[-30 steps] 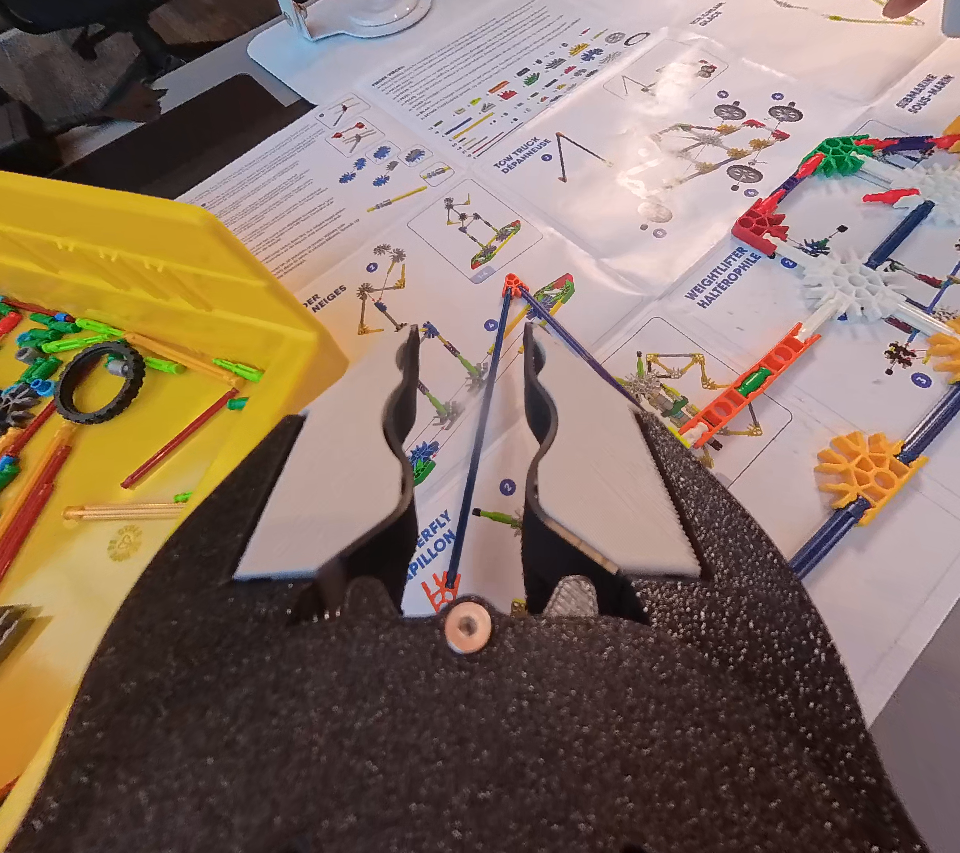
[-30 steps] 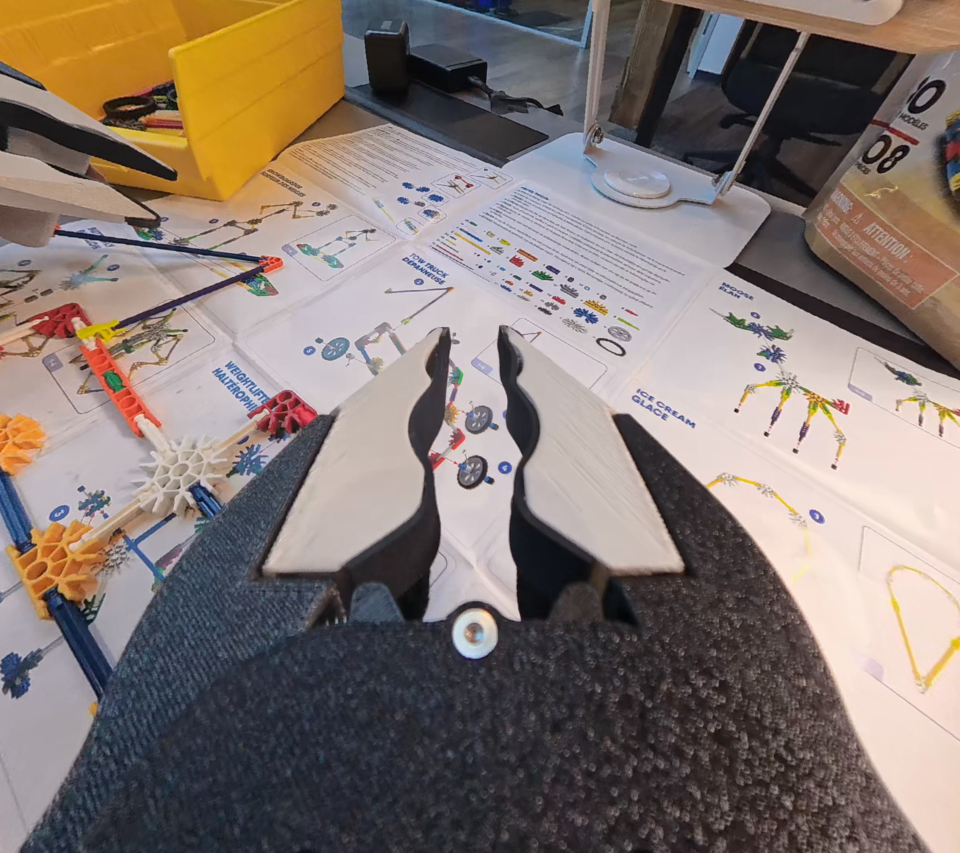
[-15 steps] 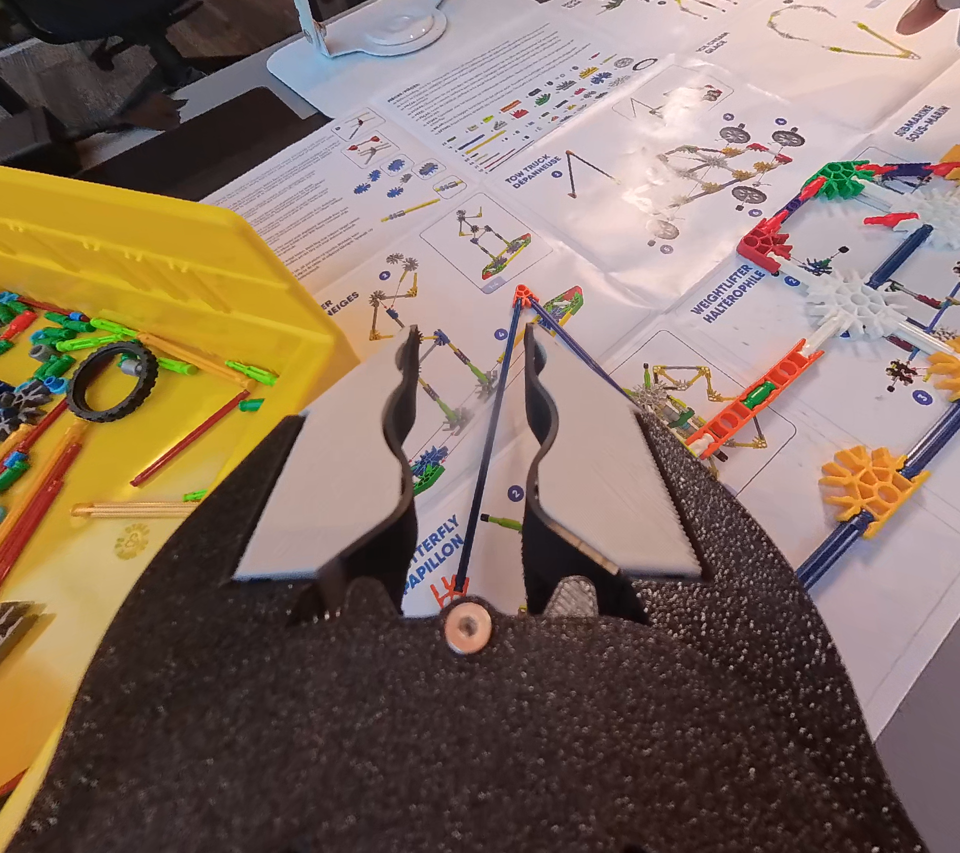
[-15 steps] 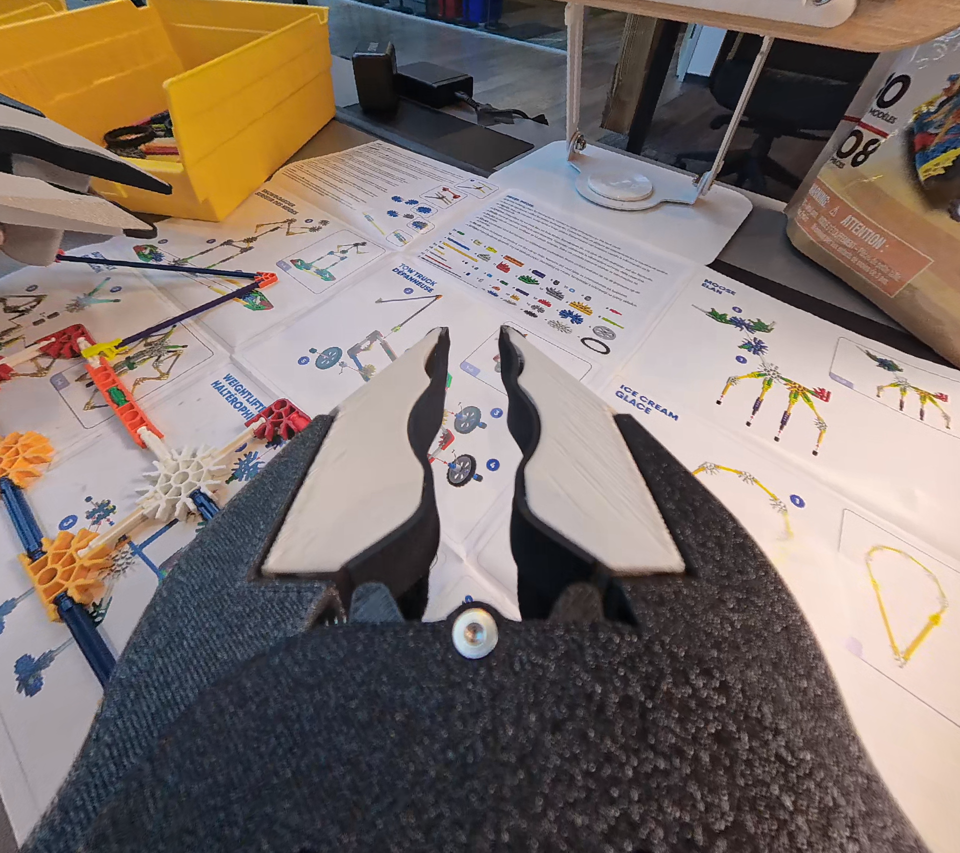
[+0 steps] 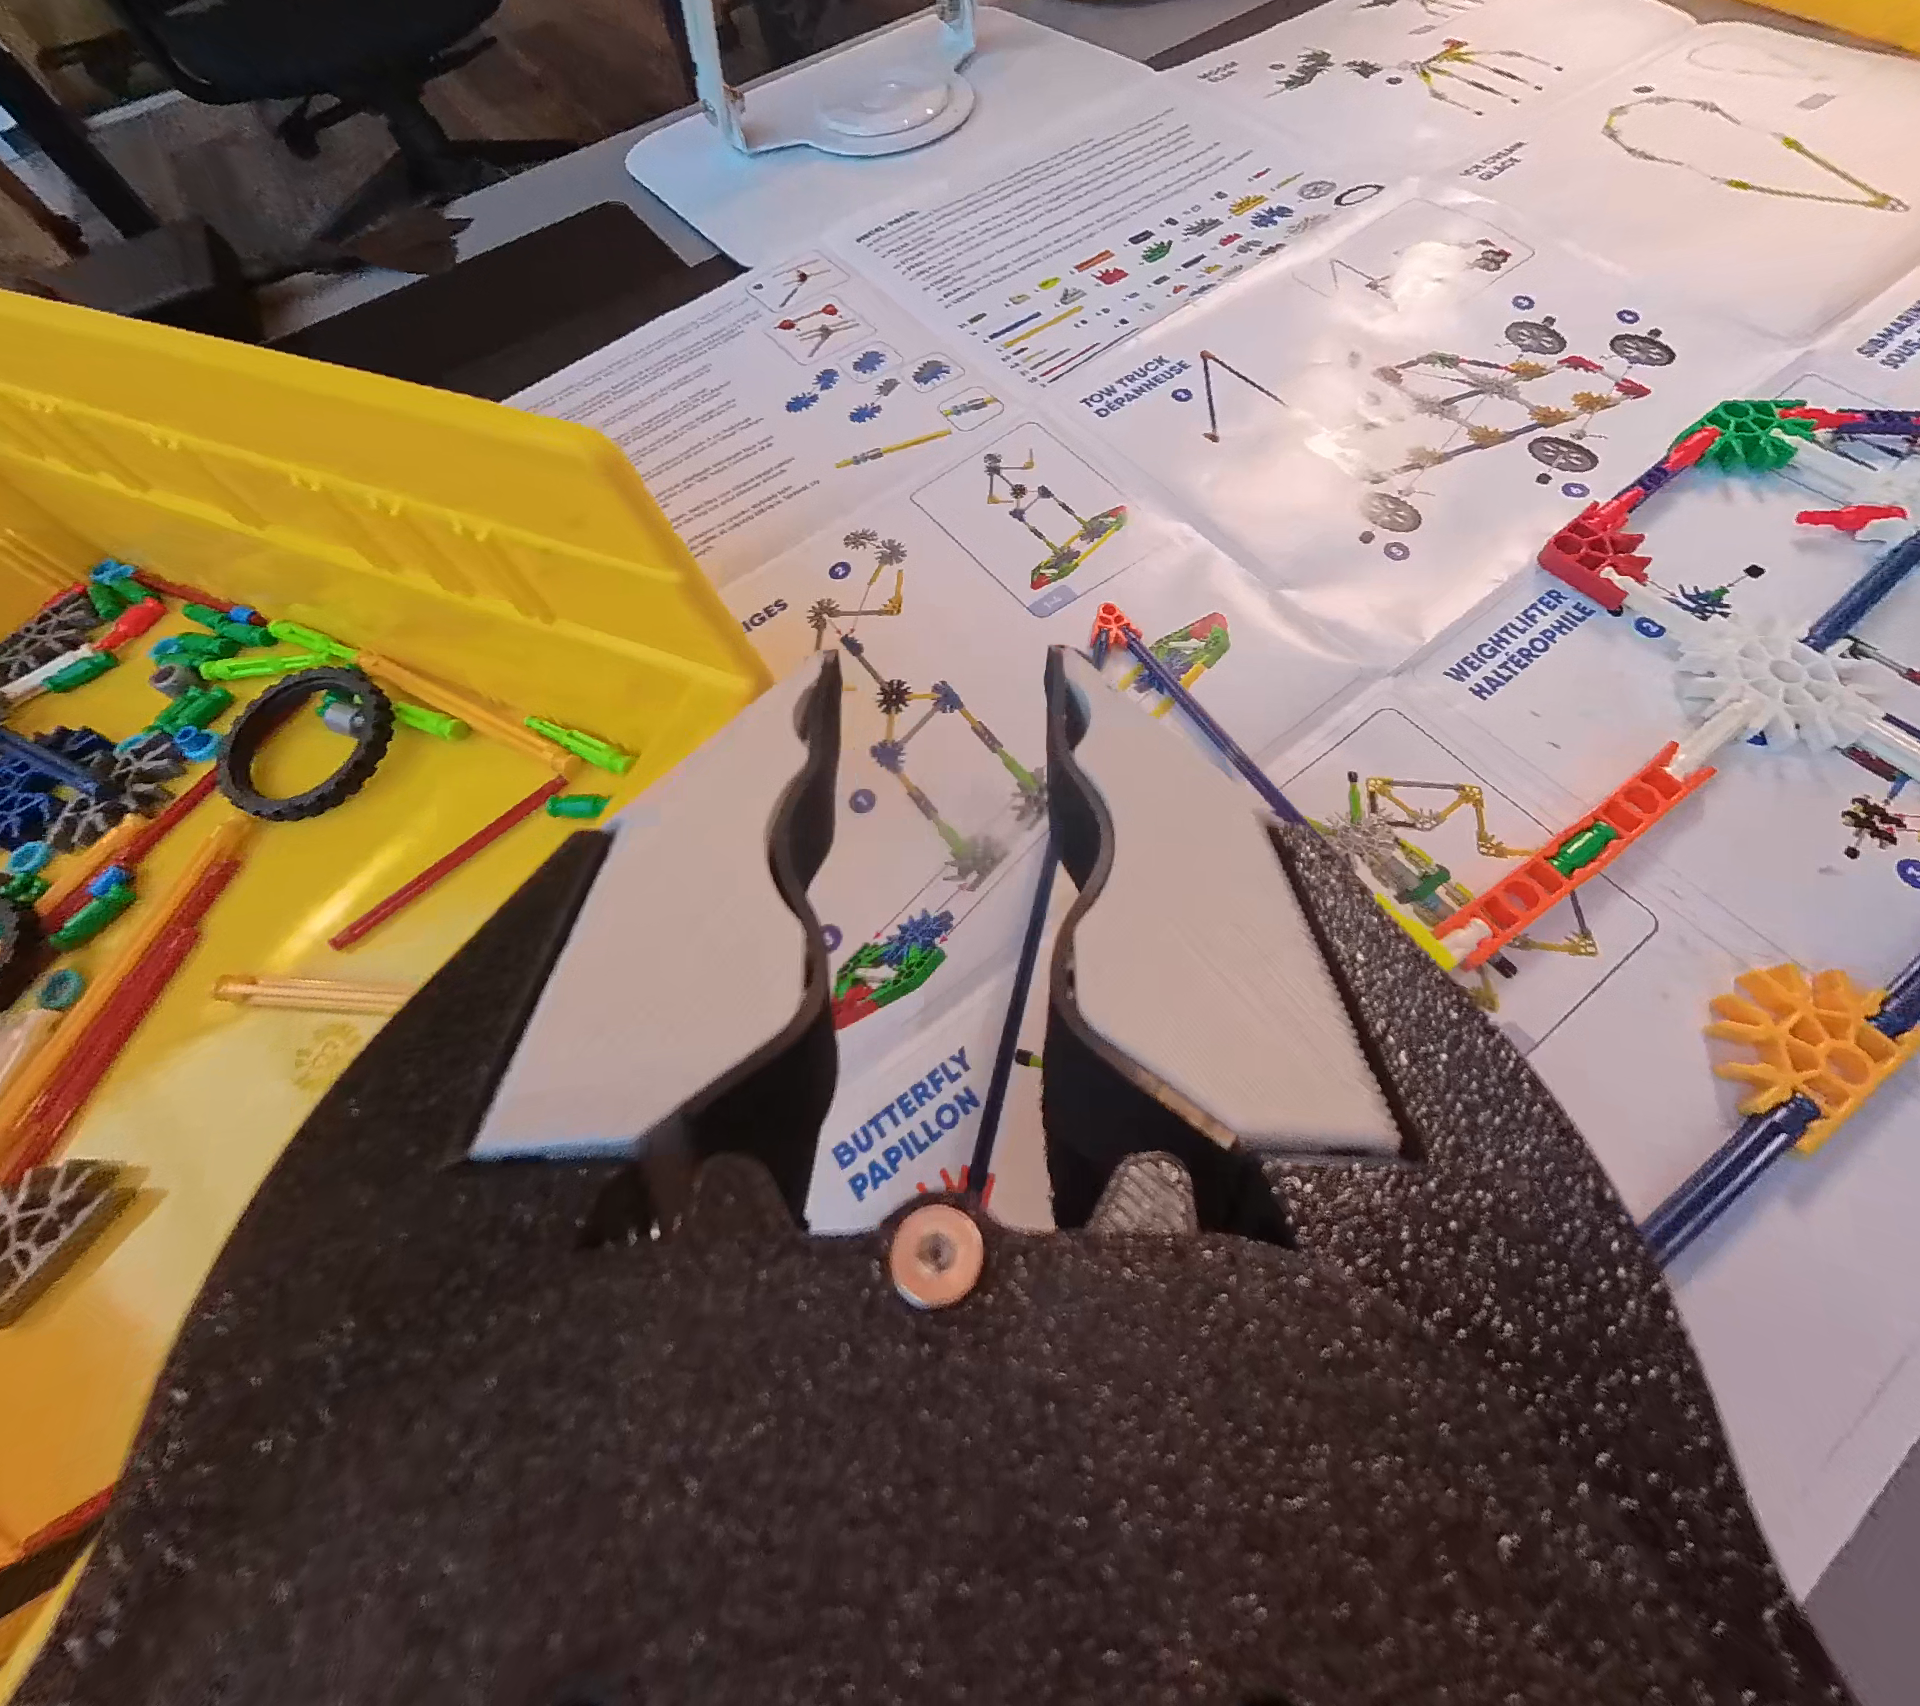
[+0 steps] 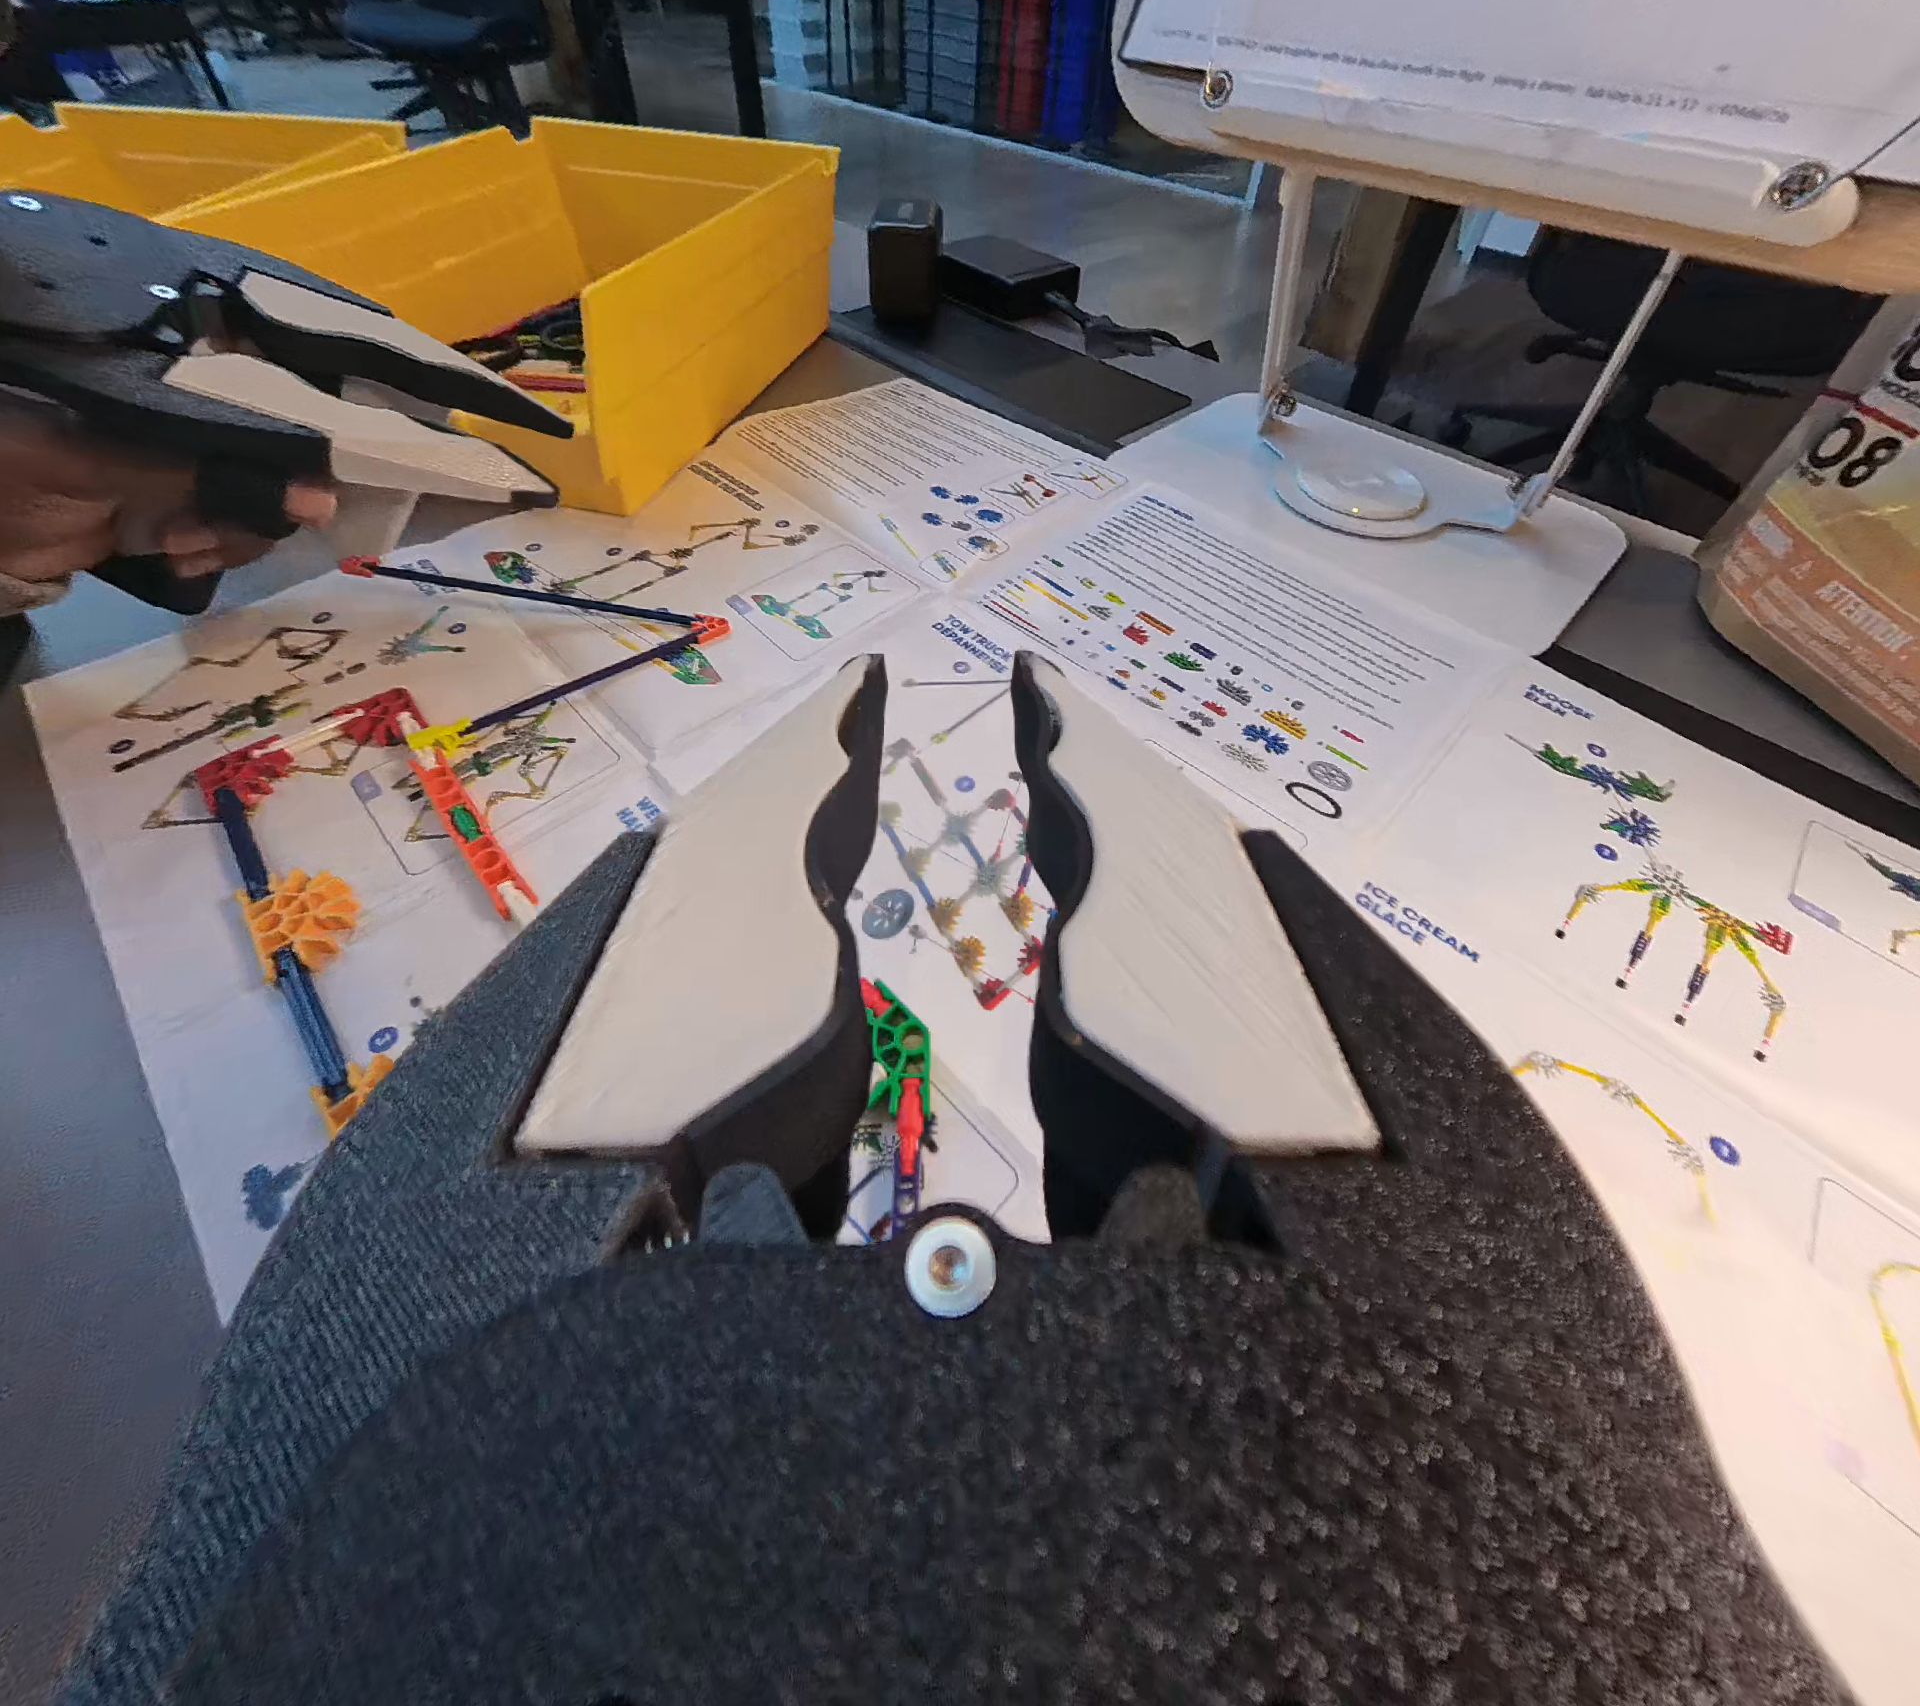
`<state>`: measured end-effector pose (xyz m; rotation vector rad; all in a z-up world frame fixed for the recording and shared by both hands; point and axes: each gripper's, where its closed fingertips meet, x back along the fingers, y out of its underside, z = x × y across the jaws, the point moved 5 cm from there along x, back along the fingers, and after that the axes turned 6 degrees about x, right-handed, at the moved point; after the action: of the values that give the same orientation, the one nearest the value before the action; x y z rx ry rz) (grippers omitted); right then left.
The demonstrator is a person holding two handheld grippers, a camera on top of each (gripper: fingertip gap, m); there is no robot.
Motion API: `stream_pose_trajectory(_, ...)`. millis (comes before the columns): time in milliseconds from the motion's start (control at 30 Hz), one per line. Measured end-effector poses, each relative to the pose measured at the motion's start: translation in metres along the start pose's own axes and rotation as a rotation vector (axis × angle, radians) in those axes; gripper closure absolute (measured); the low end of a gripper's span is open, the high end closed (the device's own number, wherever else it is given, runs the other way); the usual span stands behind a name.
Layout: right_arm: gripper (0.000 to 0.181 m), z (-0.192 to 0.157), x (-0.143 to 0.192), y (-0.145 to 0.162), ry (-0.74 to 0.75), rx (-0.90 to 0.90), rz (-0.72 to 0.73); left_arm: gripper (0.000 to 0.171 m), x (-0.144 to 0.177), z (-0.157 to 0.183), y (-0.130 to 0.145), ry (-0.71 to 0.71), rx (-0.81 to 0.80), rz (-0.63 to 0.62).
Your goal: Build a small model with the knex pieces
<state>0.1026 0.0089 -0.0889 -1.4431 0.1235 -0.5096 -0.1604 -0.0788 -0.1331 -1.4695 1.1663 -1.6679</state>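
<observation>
Left gripper [image 5: 940, 669] hovers above the instruction sheet [image 5: 1299, 368], fingers spread, holding nothing; a blue rod [image 5: 1023, 960] lies on the sheet below the gap, the yellow bin [image 5: 416, 513] wall close at its left. Right gripper [image 6: 948, 669] hovers over the same sheet, fingers spread and empty, a green connector [image 6: 899, 1048] beneath them; bare sheet lies ahead up to the white stand [image 6: 1382, 513].

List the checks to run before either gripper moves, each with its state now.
1. Left gripper open: ok.
2. Left gripper empty: ok; the blue rod lies on the instruction sheet beneath it.
3. Right gripper open and empty: ok.
4. Green connector under right gripper, clear of its fingers: cannot tell.
5. Grippers apart from each other: ok.
6. Yellow bin wall clear of left gripper: cannot tell.
</observation>
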Motion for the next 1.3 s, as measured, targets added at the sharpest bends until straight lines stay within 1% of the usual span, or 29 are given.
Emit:
stream_pose_trajectory(67,0.158,0.007,0.01,-0.011,0.024,0.036,0.02,0.135,0.002,-0.004,-0.003,-0.028,0.011,0.012)
stream_pose_trajectory(133,0.159,0.033,0.033,-0.029,0.106,0.059,0.072,0.135,0.006,-0.008,-0.006,-0.054,0.018,0.024)
stream_pose_trajectory(200,0.162,0.08,0.072,-0.046,0.253,0.057,0.121,0.135,0.01,-0.011,-0.009,-0.079,0.025,0.04)
stream_pose_trajectory(267,0.166,0.139,0.116,-0.054,0.407,0.04,0.109,0.135,0.016,-0.014,-0.011,-0.102,0.029,0.054)
stream_pose_trajectory(300,0.167,0.169,0.135,-0.051,0.469,0.035,0.063,0.136,0.019,-0.017,-0.012,-0.114,0.035,0.06)
stream_pose_trajectory(367,0.167,0.229,0.159,-0.034,0.546,0.016,-0.106,0.136,0.022,-0.02,-0.011,-0.127,0.056,0.067)
stream_pose_trajectory(400,0.166,0.255,0.164,-0.02,0.546,-0.005,-0.199,0.137,0.022,-0.021,-0.01,-0.13,0.065,0.069)
stream_pose_trajectory(467,0.161,0.297,0.164,0.013,0.499,-0.05,-0.388,0.137,0.023,-0.023,-0.008,-0.137,0.064,0.069)
stream_pose_trajectory(533,0.159,0.32,0.159,0.049,0.417,-0.097,-0.57,0.137,0.024,-0.024,-0.008,-0.151,0.049,0.073)
stream_pose_trajectory(600,0.158,0.329,0.151,0.077,0.328,-0.147,-0.699,0.137,0.024,-0.023,-0.01,-0.171,0.032,0.079)
stream_pose_trajectory(667,0.16,0.33,0.142,0.097,0.25,-0.169,-0.784,0.137,0.024,-0.021,-0.011,-0.191,0.014,0.085)
stream_pose_trajectory(767,0.165,0.324,0.133,0.121,0.15,-0.175,-0.905,0.137,0.022,-0.021,-0.01,-0.229,-0.055,0.075)
stream_pose_trajectory(867,0.165,0.313,0.13,0.137,0.054,-0.144,-0.997,0.137,0.021,-0.023,-0.009,-0.264,-0.123,0.066)
stream_pose_trajectory(933,0.165,0.311,0.129,0.141,0.035,-0.125,-1.01,0.137,0.02,-0.024,-0.009,-0.273,-0.136,0.062)
stream_pose_trajectory(1100,0.164,0.308,0.123,0.142,-0.011,-0.139,-0.948,0.137,0.016,-0.029,-0.005,-0.295,-0.115,0.031)
stream_pose_trajectory(1300,0.164,0.304,0.119,0.141,-0.051,-0.105,-0.918,0.137,0.012,-0.03,-0.001,-0.334,-0.141,-0.019)
